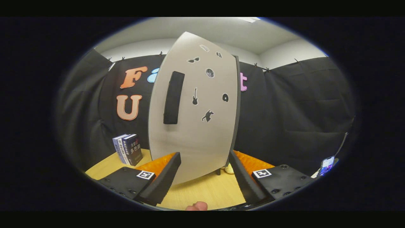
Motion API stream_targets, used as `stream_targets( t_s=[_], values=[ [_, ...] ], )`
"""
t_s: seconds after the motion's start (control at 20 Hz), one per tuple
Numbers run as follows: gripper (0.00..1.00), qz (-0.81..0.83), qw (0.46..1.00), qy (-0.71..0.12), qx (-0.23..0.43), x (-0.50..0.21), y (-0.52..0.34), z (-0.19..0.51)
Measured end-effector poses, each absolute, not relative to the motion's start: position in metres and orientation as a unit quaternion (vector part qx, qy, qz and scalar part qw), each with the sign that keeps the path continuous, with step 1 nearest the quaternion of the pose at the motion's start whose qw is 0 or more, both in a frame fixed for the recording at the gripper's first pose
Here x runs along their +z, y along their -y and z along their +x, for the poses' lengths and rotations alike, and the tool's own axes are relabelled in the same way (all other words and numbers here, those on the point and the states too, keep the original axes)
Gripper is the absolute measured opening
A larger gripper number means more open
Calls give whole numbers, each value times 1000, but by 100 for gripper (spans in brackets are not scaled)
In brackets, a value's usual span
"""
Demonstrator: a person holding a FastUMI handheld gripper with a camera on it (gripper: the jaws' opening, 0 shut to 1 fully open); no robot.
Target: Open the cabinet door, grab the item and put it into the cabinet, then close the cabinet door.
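cabinet door (202,126) blocks ahead of spread fingers (167,177).

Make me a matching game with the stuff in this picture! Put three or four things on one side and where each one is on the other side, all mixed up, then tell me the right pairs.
Things:
1. grey cabinet door with black stickers
2. tall black handle
3. dark blue books
4. phone with lit screen
5. open gripper

Places:
A. standing on the light wooden table, left of the door
B. far right, beyond the right finger
C. just ahead of the open fingers
D. on the door's left part
E. spread wide, holding nothing

Pairs: 1-C, 2-D, 3-A, 4-B, 5-E
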State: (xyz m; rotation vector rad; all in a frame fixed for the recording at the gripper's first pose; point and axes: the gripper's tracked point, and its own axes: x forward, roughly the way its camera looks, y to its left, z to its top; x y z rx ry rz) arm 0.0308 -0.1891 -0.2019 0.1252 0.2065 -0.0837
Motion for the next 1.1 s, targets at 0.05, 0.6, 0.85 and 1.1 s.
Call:
stream_targets(
  t_s=[0.05,0.6,0.85,1.1],
  values=[
    [97,65,992,-103,-30,-201,180,34],
    [97,62,994,-86,24,-205,119,117],
    [98,64,994,-87,25,-212,117,154],
    [96,93,991,-65,73,-208,104,187]
  ],
)
